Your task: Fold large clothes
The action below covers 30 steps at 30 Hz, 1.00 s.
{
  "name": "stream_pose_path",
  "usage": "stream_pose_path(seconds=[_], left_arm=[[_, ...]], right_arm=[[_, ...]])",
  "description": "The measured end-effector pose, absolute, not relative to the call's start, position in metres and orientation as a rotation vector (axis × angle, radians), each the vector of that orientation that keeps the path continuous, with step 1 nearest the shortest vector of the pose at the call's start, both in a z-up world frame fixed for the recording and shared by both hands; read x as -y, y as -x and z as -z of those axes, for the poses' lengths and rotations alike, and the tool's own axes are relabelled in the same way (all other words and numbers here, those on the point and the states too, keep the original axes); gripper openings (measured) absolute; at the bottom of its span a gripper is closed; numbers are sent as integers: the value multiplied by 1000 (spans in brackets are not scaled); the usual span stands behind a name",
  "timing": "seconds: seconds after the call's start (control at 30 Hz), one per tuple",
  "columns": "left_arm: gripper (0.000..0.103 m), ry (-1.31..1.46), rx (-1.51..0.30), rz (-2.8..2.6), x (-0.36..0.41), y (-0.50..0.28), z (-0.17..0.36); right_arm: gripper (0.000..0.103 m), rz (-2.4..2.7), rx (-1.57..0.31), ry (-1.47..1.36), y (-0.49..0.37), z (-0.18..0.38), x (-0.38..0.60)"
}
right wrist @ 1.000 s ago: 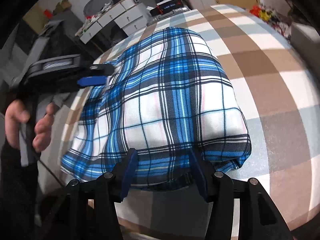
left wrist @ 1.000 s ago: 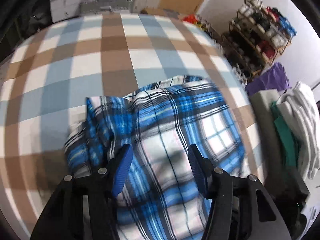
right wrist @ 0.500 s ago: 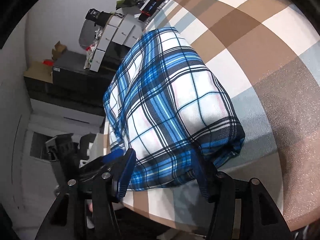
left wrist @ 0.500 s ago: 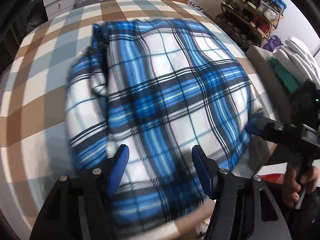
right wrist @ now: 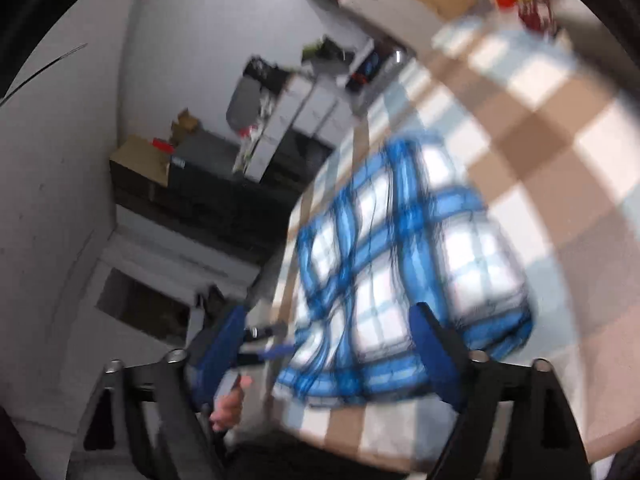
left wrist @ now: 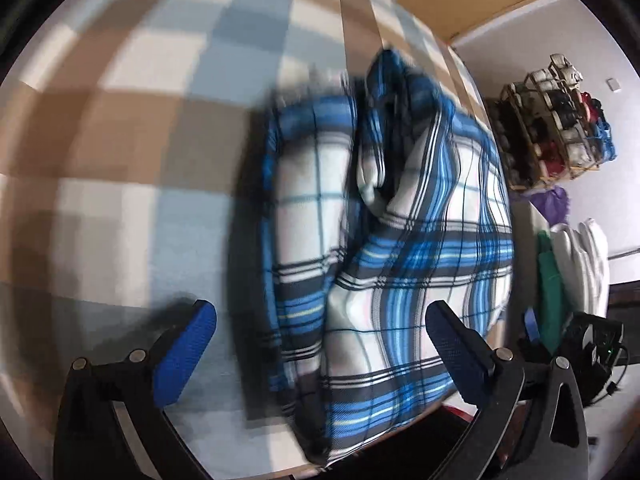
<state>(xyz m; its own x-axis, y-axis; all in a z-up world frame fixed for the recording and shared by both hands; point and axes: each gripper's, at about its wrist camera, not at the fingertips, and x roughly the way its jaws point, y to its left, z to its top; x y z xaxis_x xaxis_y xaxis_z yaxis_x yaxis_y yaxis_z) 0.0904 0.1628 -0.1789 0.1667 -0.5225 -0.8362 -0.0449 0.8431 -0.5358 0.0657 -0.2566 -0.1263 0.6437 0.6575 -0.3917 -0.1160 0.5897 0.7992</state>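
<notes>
Checked tablecloth (left wrist: 120,128) supports the folded plaid shirt (left wrist: 384,240); I hold left gripper (left wrist: 320,332) and right gripper (right wrist: 328,336) spread, empty, presumably repositioning.

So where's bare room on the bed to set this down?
Bare checked cover left of the folded plaid shirt and beyond it toward the far edge. Crowded on its right: the stack of folded clothes sits close by.

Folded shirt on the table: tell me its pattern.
Blue, white and black plaid; the shirt shows best in the left wrist view.
</notes>
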Motion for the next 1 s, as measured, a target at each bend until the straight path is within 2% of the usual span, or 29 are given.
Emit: stream_pose_path(seconds=[0.17, 0.4, 0.43, 0.47, 0.5, 0.53, 0.57, 0.63, 0.67, 0.7, 0.9, 1.0], left_arm=[[102, 519, -1372, 380, -156, -106, 177], [101, 450, -1403, 474, -131, -127, 169], [98, 441, -1408, 491, -129, -128, 169], [82, 443, -1407, 517, -130, -128, 168], [78, 425, -1412, 519, -123, -132, 168], [58, 413, -1415, 523, -123, -133, 168], [32, 412, -1444, 534, -120, -135, 171], [28, 416, -1456, 544, -123, -137, 173], [21, 411, -1459, 549, -126, -133, 172], [19, 397, -1460, 554, -129, -131, 171], [19, 370, -1463, 552, -148, -130, 167], [24, 410, -1476, 548, -148, -134, 173]], right_arm=[[98, -392, -887, -640, -114, 130, 266], [98, -424, -1227, -553, -190, 177, 268], [99, -451, -1226, -535, -195, 176, 264], [99, -478, -1243, -532, -196, 177, 262], [100, -523, -1286, -549, -200, 181, 258], [98, -548, -1291, -553, -202, 180, 255], [98, -594, -1320, -565, -203, 183, 249], [91, -628, -1340, -523, -199, 182, 235], [91, -632, -1335, -494, -196, 180, 231], [91, -666, -1332, -466, -193, 177, 226], [86, -885, -1278, -623, -179, 177, 229], [86, -825, -1279, -673, -184, 194, 233]])
